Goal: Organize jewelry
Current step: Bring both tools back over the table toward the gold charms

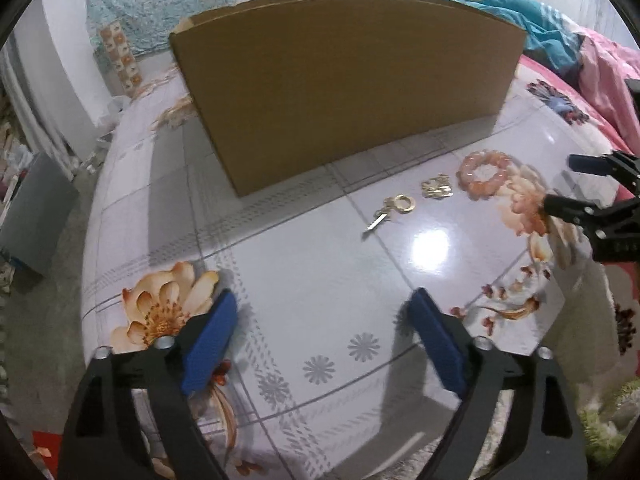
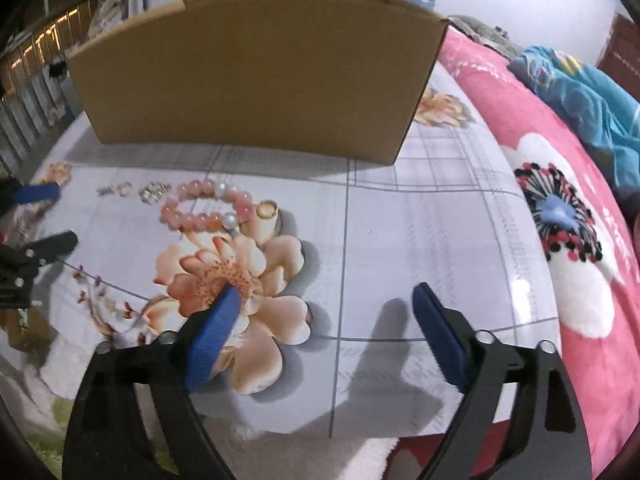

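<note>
On the flower-print tabletop (image 1: pixel 304 248) lie a pink bead bracelet (image 1: pixel 466 172), a small gold cluster (image 1: pixel 437 189) and a gold ring with a thin pendant (image 1: pixel 400 205), all in front of a cardboard box (image 1: pixel 340 92). The right wrist view shows the bracelet (image 2: pixel 200 220), a gold band (image 2: pixel 260 212) touching its right side, the cluster (image 2: pixel 152 192) and the pendant piece (image 2: pixel 120 189). My left gripper (image 1: pixel 322 296) is open over bare table, short of the jewelry. My right gripper (image 2: pixel 327 290) is open too, nothing between its pads, nearer than the bracelet and to its right.
The tall cardboard box (image 2: pixel 256 80) blocks the far side of the table. A pink flowered blanket (image 2: pixel 520 128) and a teal cloth (image 2: pixel 580 92) lie along the right edge. A grey bin (image 1: pixel 36 216) stands on the floor at the left.
</note>
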